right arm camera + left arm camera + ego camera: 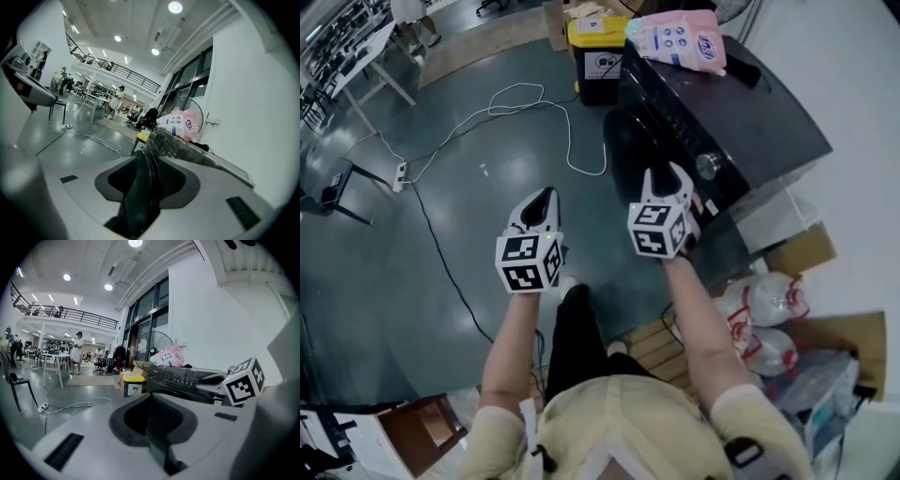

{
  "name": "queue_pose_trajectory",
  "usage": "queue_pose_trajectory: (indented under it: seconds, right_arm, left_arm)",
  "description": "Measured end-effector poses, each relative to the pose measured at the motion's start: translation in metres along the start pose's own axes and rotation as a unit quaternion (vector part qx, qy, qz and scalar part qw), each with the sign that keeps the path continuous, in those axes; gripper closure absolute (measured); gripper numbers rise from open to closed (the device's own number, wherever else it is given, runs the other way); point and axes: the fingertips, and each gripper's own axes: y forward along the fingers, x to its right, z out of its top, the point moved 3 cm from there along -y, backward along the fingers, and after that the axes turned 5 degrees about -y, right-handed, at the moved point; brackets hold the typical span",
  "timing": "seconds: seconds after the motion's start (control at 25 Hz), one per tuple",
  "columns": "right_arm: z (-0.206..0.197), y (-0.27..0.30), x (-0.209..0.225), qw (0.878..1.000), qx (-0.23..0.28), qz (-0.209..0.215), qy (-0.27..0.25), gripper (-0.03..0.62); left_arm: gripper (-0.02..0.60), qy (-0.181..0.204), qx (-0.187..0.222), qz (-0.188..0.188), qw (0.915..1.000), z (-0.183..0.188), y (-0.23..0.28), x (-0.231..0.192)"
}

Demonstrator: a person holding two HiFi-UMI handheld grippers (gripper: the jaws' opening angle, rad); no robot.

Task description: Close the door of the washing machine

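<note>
My left gripper [544, 197] hangs clenched on nothing, well left of the washing machine [750, 122]. My right gripper [666, 180] grasps the door [623, 141] by its rim at the machine's front. The door is swung out, so the closing is all ahead. It stands upright, edge-on to me, running away toward the yellow bin [598, 56].

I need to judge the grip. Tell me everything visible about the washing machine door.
The door is dark and glossy, like plastic, with a curved rim. It appears ajar, standing off the front of the black washing machine. The right gripper is shut on its rim, a jaw on each face; nothing else touches it.
</note>
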Motion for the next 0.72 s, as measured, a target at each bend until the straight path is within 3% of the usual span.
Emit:
queue_pose_trajectory:
  seconds: [0.72]
  right_arm:
    - [-0.016,-0.063,0.022,0.998,0.025,0.019,0.063,0.509]
  left_arm:
    - [0.571,0.018,0.016,-0.018,0.9995,0.012,-0.028,0.057]
